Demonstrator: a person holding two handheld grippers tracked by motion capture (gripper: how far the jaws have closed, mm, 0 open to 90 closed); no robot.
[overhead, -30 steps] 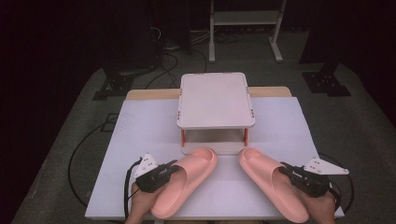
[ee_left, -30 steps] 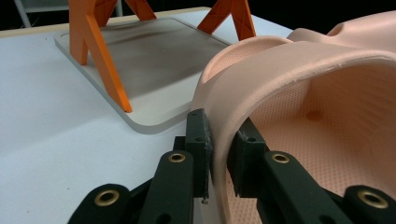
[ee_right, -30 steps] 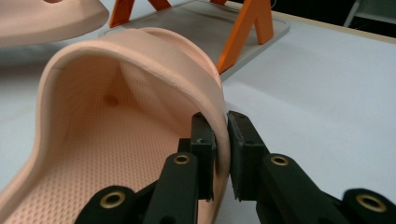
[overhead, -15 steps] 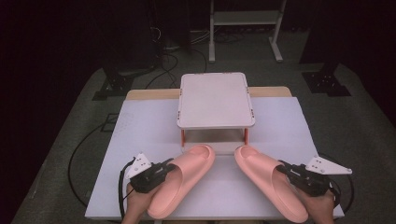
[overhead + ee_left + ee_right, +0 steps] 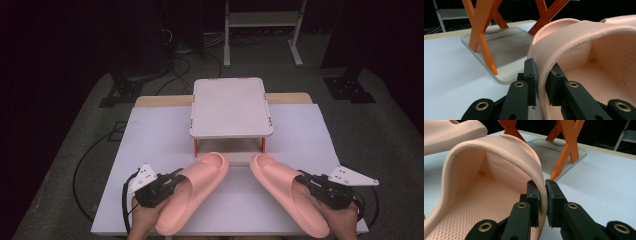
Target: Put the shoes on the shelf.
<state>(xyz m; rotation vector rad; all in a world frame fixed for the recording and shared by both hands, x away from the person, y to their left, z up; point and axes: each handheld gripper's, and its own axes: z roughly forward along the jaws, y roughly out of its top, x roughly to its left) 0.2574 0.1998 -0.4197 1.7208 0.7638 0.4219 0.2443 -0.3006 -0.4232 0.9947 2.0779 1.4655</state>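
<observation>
two pink slippers [image 5: 195, 195] [image 5: 287, 192], two claws [image 5: 167, 185] [image 5: 310, 182], one rack [image 5: 231, 107]

The right slipper's [image 5: 287, 192] heel hides under the right claw [image 5: 305, 179]; the stand's [image 5: 231, 107] top is cropped in both gripper views.

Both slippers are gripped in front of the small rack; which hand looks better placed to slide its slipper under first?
Left, narrowly: the left slipper has its toe nearer the rack opening. Left gripper and right gripper both clamp a side wall.
</observation>
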